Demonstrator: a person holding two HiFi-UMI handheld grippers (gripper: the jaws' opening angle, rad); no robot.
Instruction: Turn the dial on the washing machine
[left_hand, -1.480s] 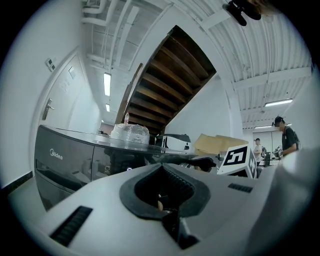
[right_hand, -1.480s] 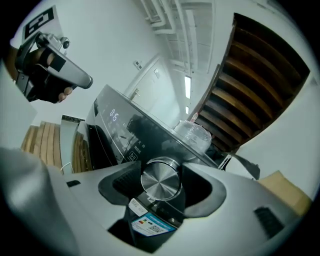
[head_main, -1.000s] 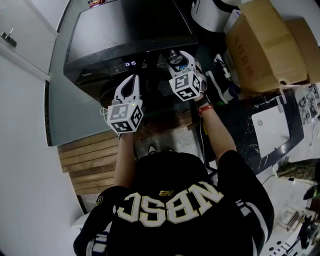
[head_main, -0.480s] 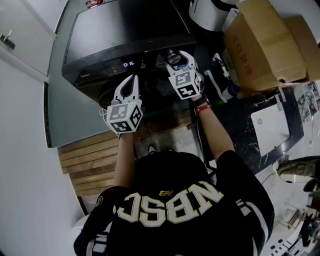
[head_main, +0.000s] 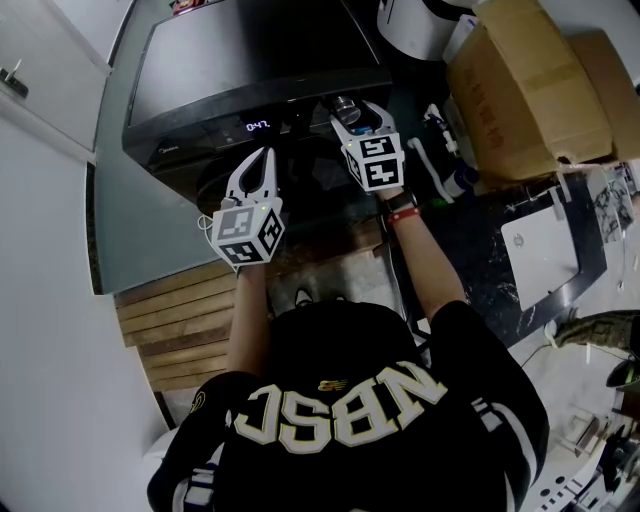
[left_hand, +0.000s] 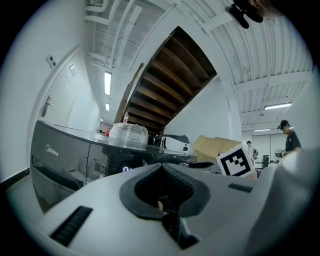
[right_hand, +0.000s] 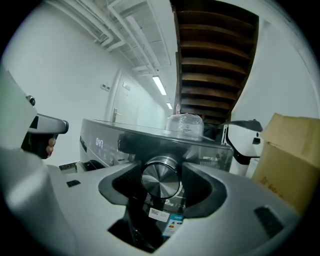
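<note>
Washing machine (head_main: 250, 55) stands at the far side of the scene, dark-bodied, with its front control panel facing the person. Its display (head_main: 260, 126) is lit and reads 0:47; the same digits show at the left of the panel in the right gripper view (right_hand: 99, 142).

The dial (head_main: 344, 106) is a round metal knob on the front panel, to the right of the display. The right gripper (head_main: 358, 118) is at the panel with its jaws closed on the dial, one jaw on each side of the knob. In the right gripper view the brushed face of the dial (right_hand: 161, 181) fills the gap between the jaws. A small label (right_hand: 160, 215) is visible on the machine front below the knob.

The left gripper (head_main: 266, 153) is held in front of the machine, left of the right gripper and nearer to the person, apart from the panel. Its jaws are closed tip to tip and hold nothing, as the left gripper view confirms (left_hand: 161, 166).

A lumpy clear plastic-wrapped item (right_hand: 185, 125) rests on top of the machine. A cardboard box (head_main: 530, 90) stands to the right of the machine, with a white appliance (head_main: 415, 22) at its far left corner. Wooden slats (head_main: 180, 320) lie on the floor to the near left. A red wristband (head_main: 404, 213) is on the person's right wrist.
</note>
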